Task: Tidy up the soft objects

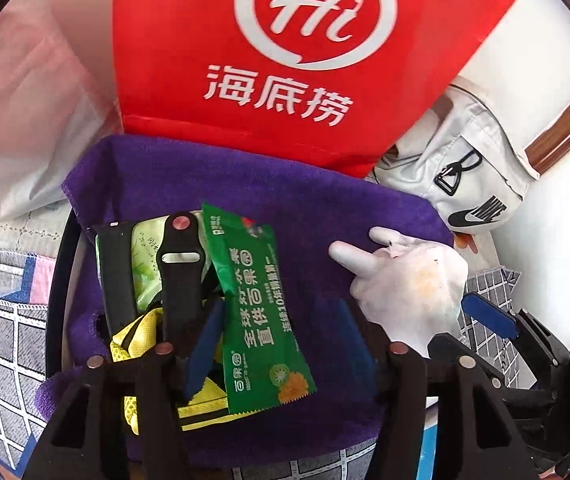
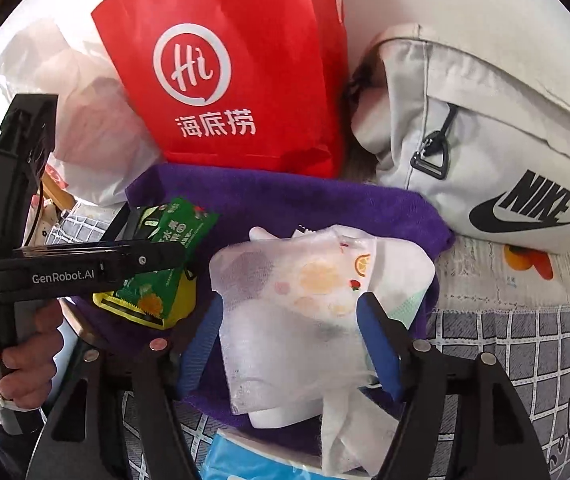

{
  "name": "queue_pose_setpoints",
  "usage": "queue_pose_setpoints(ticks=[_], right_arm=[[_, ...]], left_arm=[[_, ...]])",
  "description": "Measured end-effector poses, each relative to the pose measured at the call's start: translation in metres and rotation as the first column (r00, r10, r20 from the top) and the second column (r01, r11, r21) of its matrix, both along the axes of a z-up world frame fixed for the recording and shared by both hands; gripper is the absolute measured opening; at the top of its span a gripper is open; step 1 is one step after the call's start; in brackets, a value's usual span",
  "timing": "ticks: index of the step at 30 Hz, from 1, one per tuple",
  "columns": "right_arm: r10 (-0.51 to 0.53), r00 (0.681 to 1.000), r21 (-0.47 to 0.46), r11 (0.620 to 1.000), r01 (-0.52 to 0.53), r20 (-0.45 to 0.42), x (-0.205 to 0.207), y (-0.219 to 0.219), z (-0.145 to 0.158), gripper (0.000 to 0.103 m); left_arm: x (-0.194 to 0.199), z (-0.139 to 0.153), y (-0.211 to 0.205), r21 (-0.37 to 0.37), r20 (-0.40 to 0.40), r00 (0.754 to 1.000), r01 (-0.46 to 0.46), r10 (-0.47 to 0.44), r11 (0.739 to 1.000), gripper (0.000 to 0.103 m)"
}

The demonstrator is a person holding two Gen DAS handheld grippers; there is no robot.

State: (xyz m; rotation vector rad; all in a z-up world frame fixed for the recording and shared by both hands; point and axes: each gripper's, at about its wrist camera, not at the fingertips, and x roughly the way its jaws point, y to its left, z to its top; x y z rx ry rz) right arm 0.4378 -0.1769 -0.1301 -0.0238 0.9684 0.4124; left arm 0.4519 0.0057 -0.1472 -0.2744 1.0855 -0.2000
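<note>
Purple towel [image 1: 285, 208] over grid-patterned cloth [image 2: 525, 344], red bag [image 1: 285, 60] behind, both jaws apart.

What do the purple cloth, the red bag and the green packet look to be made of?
Purple cloth: fuzzy matte pile, likely microfibre or terry towel.
Red bag: flat matte sheet with sharp creases and a printed white logo, probably paper, possibly non-woven fabric.
Green packet: glossy printed film with a serrated end seal, looks like plastic wrapper.

left gripper [image 1: 281, 340]: black frame, blue pads, round metal screw heads
right gripper [image 2: 289, 344]: black, blue pads
handle marking: seemingly "GenRobot.AI", white
</note>
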Motion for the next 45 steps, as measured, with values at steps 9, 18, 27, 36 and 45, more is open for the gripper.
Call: queue_pose_setpoints(ticks=[9,18,27,36,45], right_arm=[[-0.035,0.999,0.001,0.999,0.035,-0.014,-0.001,-0.007,0.008,0.070],[-0.067,0.998,-0.016,0.998,0.067,0.006,-0.011,-0.008,0.025,0.070],[-0.087,0.996,-0.027,0.996,0.088,0.032,-0.045,-0.005,0.052,0.070],[-0.109,0.989,-0.039,0.993,0.113,0.096,-0.120,-0.005,0.086,0.089],[-0.150,0.982,-0.028,0.988,0.155,0.118,-0.210,-0.020,0.096,0.094]], left_arm=[[-0.007,0.011,-0.005,0.041,0.025,1.000,-0.001,0.000,0.999,0.062],[-0.027,0.030,0.005,0.051,0.051,0.999,-0.015,0.012,0.999,0.065],[-0.074,0.064,0.011,0.058,0.084,0.996,-0.024,0.019,0.998,0.069],[-0.157,0.094,0.009,0.086,0.129,0.991,-0.035,0.024,0.996,0.073],[-0.248,0.105,-0.003,0.113,0.150,0.989,-0.036,0.019,0.993,0.077]])
